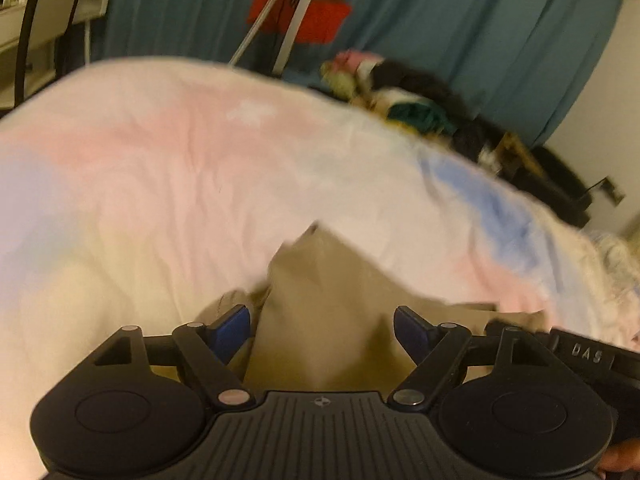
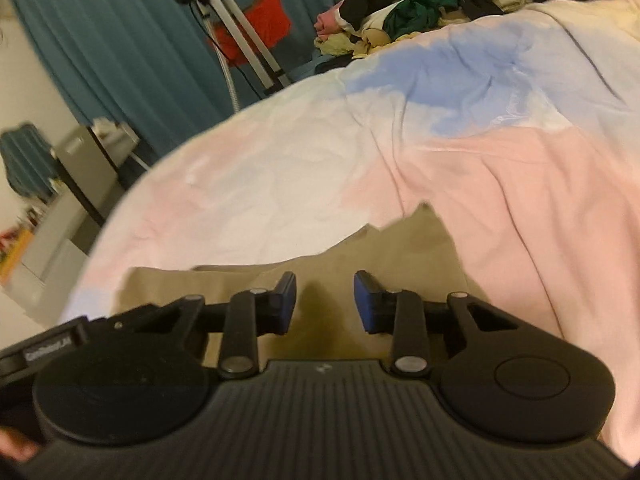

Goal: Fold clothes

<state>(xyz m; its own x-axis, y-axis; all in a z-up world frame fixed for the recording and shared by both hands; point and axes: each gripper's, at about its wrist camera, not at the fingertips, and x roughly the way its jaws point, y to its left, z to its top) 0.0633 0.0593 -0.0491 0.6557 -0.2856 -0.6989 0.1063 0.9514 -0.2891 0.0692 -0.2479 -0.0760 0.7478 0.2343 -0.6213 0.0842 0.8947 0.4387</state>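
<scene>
We see the khaki garment [image 1: 320, 312] lying on the bed [image 1: 160, 184] near its front edge — left gripper [image 1: 322, 330] gaping wide over it, right gripper [image 2: 325, 300] parted too, neither pinching cloth. Clothes pile [image 2: 408, 12] sits at the far edge.

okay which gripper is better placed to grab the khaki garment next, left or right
Left, probably. The left gripper is open with the khaki garment rising between its fingers; the right gripper is open too, above flatter cloth.
</scene>
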